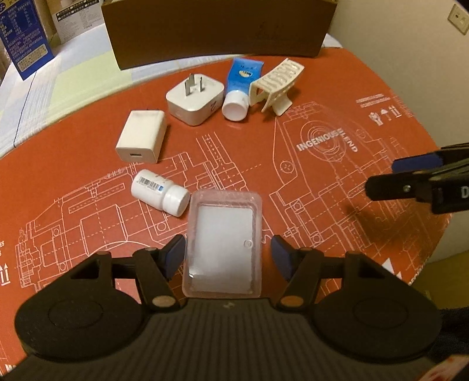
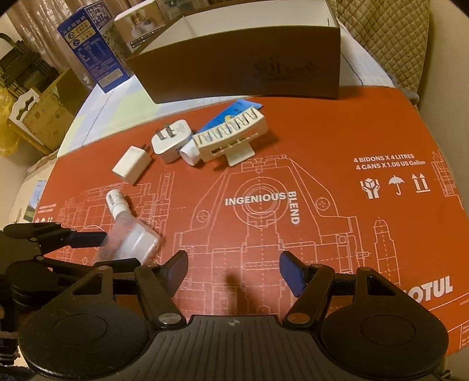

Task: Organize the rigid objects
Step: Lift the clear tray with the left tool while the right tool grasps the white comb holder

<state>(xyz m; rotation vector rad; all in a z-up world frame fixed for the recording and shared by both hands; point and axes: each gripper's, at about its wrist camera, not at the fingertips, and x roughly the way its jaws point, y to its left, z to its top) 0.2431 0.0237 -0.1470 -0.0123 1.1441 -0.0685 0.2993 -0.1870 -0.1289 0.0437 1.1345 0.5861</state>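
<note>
A clear plastic case lies on the red printed mat between the fingers of my left gripper. That gripper is open, and a strip of mat shows beside its right pad. A white pill bottle lies on its side at the case's far left corner. Beyond are a white USB charger, a white plug adapter, a blue tube and a cream claw clip. My right gripper hangs open over bare mat, with the left gripper and the case at its left.
An open brown cardboard box stands at the mat's far edge. Left of it are a blue carton and a white photo box. The mat's right half carries only print. A beige wall stands to the right.
</note>
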